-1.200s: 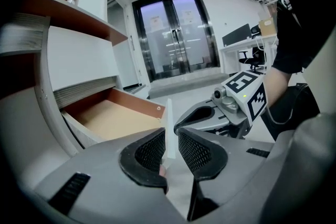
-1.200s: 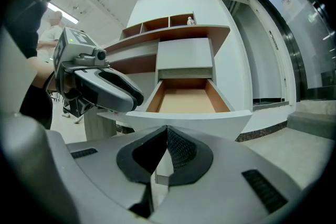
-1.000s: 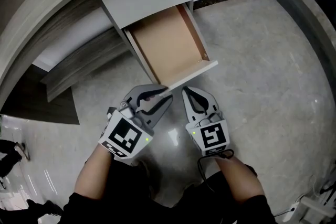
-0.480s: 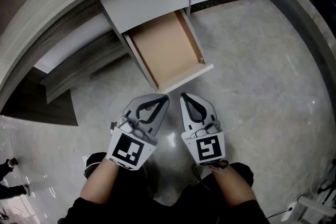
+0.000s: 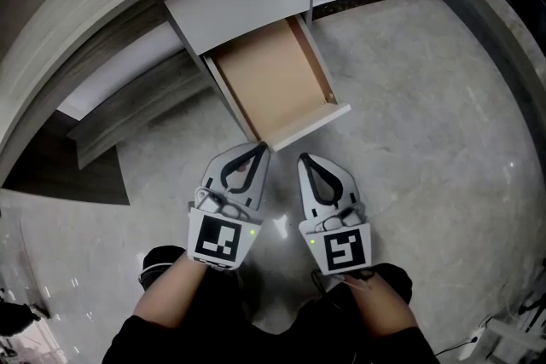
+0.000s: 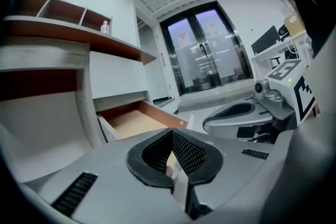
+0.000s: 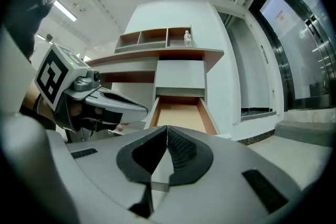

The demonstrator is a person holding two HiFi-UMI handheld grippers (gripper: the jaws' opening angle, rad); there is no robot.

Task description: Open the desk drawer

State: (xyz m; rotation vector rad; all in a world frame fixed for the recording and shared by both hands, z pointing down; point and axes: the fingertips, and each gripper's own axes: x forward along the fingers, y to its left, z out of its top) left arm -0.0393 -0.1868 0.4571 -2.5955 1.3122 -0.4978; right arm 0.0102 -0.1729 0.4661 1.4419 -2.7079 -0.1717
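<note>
Small bottle point(image 7: 187, 38) upright on a high shelf point(image 7: 202, 52); polished grey floor point(image 5: 426, 98).

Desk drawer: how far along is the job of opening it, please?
Done: the drawer stands pulled well out, its bare brown bottom showing. In hand: nothing; the left gripper and the right gripper are both shut and empty, just short of the drawer's white front. Left: apparently nothing, unless it should come out further.
</note>
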